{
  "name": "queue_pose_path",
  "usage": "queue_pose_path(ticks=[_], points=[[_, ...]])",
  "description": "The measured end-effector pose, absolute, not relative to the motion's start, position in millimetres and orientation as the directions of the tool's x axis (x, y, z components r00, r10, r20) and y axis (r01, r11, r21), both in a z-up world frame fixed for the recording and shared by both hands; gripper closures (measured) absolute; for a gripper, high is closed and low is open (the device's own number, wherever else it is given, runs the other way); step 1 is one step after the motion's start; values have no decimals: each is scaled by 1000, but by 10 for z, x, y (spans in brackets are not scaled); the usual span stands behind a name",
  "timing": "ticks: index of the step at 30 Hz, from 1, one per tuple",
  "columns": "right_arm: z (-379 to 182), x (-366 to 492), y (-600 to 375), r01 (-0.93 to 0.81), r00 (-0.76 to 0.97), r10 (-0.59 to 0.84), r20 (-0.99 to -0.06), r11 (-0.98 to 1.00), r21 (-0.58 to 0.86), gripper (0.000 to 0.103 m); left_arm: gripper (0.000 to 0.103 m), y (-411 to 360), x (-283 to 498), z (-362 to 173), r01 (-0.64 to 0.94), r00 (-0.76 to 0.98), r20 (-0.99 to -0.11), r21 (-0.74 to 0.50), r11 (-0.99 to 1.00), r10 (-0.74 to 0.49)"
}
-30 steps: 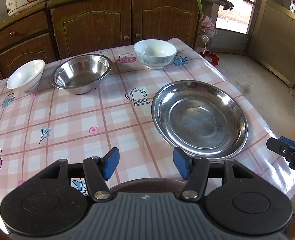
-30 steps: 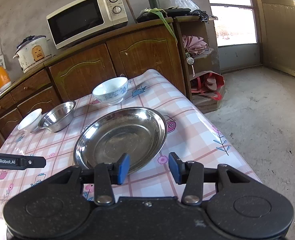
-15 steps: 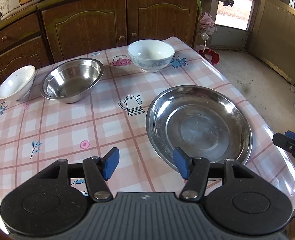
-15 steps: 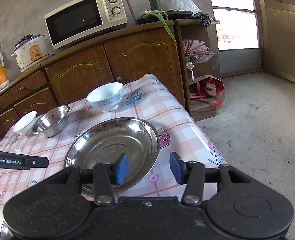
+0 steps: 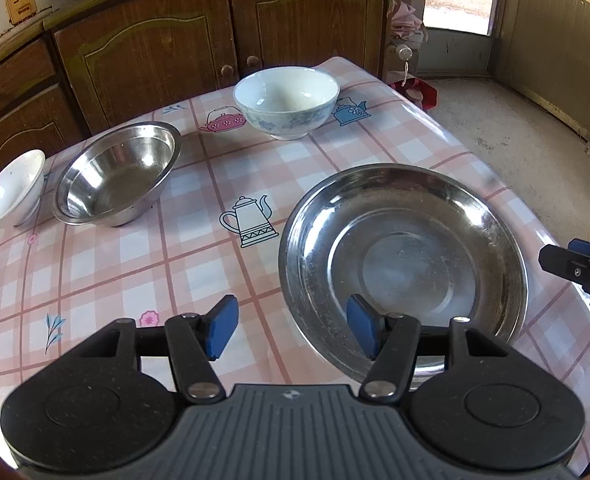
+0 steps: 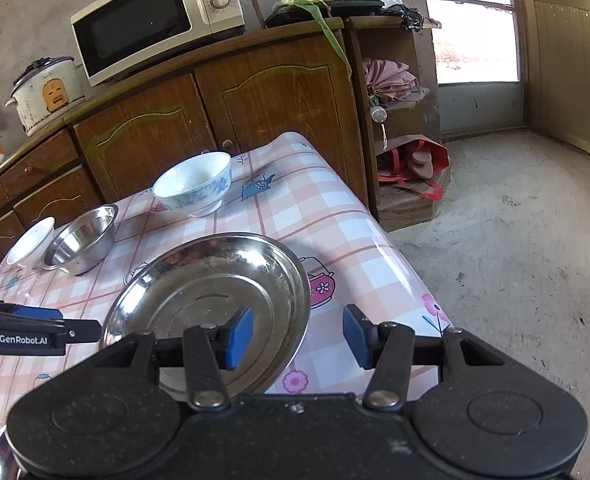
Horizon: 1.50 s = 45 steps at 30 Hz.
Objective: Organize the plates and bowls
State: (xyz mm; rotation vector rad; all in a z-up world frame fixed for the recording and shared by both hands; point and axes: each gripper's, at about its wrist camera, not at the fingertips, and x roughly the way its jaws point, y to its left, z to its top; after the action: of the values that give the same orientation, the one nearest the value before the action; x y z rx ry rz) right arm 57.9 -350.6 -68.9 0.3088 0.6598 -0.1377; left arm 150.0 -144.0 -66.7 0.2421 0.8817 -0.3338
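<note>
Left claw (image 5: 291, 330) is hanging half-wide, empty, over the plate (image 5: 403, 264); right claw (image 6: 298, 336) is opening, empty; only its view is showing the microwave (image 6: 155, 20), upper left.

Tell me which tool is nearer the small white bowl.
Left. The left tool is on the side of the steel plate facing the small white bowl; the right tool, its jaws opening, is over the plate's far side.

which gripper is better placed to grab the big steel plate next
Either could, but the left looks slightly better: the left gripper straddles the steel plate near rim. The right gripper, jaws opening, straddles its right rim.
</note>
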Motion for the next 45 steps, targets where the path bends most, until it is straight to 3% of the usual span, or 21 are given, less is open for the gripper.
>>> queue_pose_path(ticks=[14, 20, 22, 27, 28, 31, 35, 45], points=[[-925, 903, -3556, 214, 744, 22, -668, 939, 270, 41, 41, -1550, 1801, -902, 366, 561, -810, 58, 929, -171], [-1027, 1026, -3574, 224, 729, 28, -684, 935, 276, 41, 46, -1565, 1935, -996, 359, 547, -820, 50, 932, -167], [-1052, 1056, -3583, 223, 728, 35, -685, 932, 285, 41, 53, -1562, 1975, -1029, 353, 543, -823, 44, 934, -167], [-1114, 1119, -3604, 228, 722, 54, -689, 922, 311, 43, 59, -1582, 2032, -1063, 357, 533, -823, 8, 934, -197], [-1124, 1124, -3609, 231, 726, 55, -686, 920, 318, 44, 64, -1593, 2036, -1068, 362, 532, -821, 0, 932, -206], [-1132, 1143, -3615, 232, 729, 72, -681, 910, 344, 66, 65, -1627, 2021, -1073, 373, 538, -815, 1, 928, -216], [-1123, 1139, -3594, 250, 728, 46, -684, 911, 327, 75, 67, -1589, 2015, -1063, 365, 537, -813, -18, 931, -226], [-894, 1050, -3576, 242, 756, 15, -654, 922, 301, 78, 68, -1567, 1933, -837, 367, 565, -787, -31, 930, -250]])
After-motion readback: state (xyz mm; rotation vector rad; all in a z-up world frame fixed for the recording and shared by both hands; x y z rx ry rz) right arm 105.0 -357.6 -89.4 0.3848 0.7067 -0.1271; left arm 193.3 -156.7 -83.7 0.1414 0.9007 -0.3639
